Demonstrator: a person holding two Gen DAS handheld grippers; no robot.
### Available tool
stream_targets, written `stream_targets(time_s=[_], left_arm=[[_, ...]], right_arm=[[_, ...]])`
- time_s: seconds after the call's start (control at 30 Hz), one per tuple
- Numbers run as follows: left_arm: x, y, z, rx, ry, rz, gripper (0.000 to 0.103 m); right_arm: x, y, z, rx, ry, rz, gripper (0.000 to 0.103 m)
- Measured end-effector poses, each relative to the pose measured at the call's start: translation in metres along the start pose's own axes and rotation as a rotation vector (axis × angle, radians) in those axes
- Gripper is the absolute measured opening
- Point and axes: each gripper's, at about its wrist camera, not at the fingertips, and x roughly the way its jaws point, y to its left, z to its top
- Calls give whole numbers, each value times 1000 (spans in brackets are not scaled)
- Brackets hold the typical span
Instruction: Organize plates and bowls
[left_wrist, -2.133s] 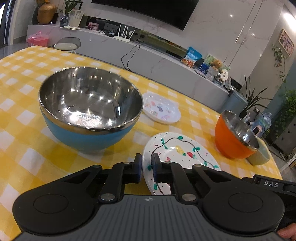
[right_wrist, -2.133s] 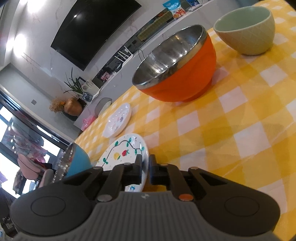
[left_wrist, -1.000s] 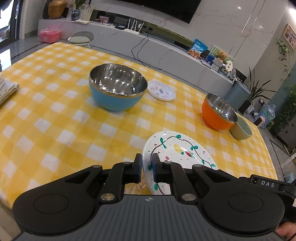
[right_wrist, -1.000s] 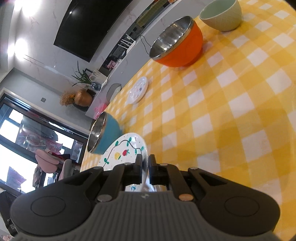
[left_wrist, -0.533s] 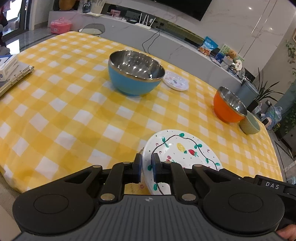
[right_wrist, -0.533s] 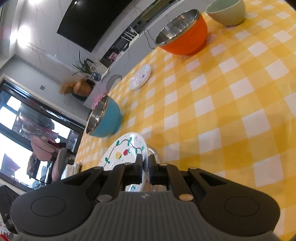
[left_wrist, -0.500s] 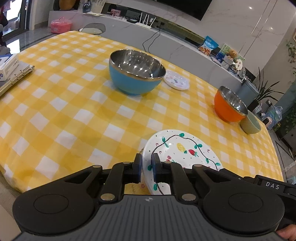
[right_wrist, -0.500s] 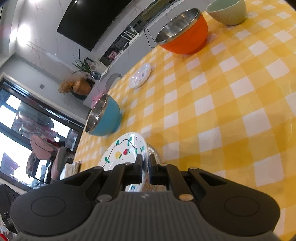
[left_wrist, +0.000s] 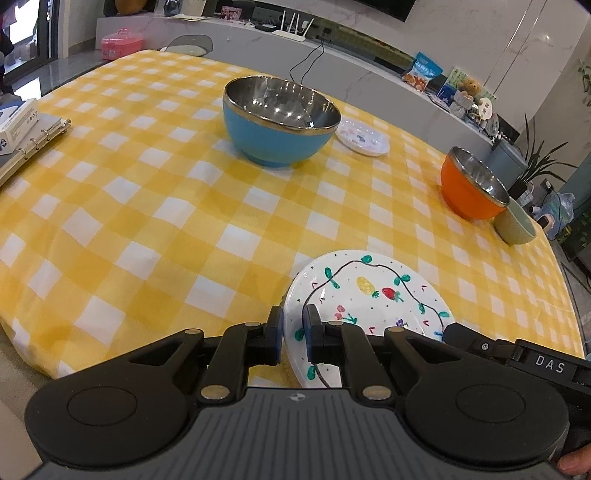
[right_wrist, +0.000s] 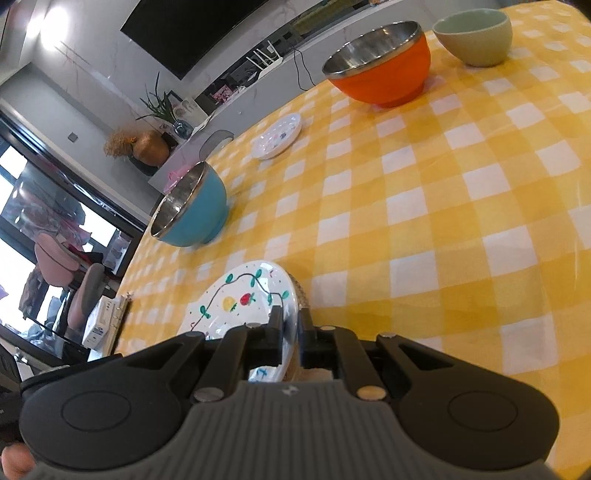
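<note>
A white plate painted with a vine and fruits (left_wrist: 369, 291) (right_wrist: 243, 299) hangs over the near part of the yellow checked table. My left gripper (left_wrist: 293, 325) is shut on its left rim, and my right gripper (right_wrist: 290, 325) is shut on its right rim. Farther back stand a blue steel-lined bowl (left_wrist: 280, 122) (right_wrist: 192, 206), a small white painted plate (left_wrist: 364, 138) (right_wrist: 279, 136), an orange steel-lined bowl (left_wrist: 471, 184) (right_wrist: 380, 62) and a pale green bowl (left_wrist: 515, 225) (right_wrist: 474, 33).
A ring binder (left_wrist: 26, 151) with a white box (left_wrist: 14, 118) on it lies at the table's left edge. The right gripper's black body (left_wrist: 517, 354) reaches in at the lower right of the left wrist view. A grey counter with clutter (left_wrist: 369, 48) runs behind the table.
Both grippers have drawn back toward the near edge with the painted plate held between them, so the bowls look smaller and farther. The right wrist view has rolled closer to level.
</note>
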Motion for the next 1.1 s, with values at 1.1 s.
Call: stream_targets(time_s=[1.1], left_arm=[[-2, -15, 0, 85, -28, 93, 20]], right_arm=[[1, 39, -13, -317, -98, -181, 11]])
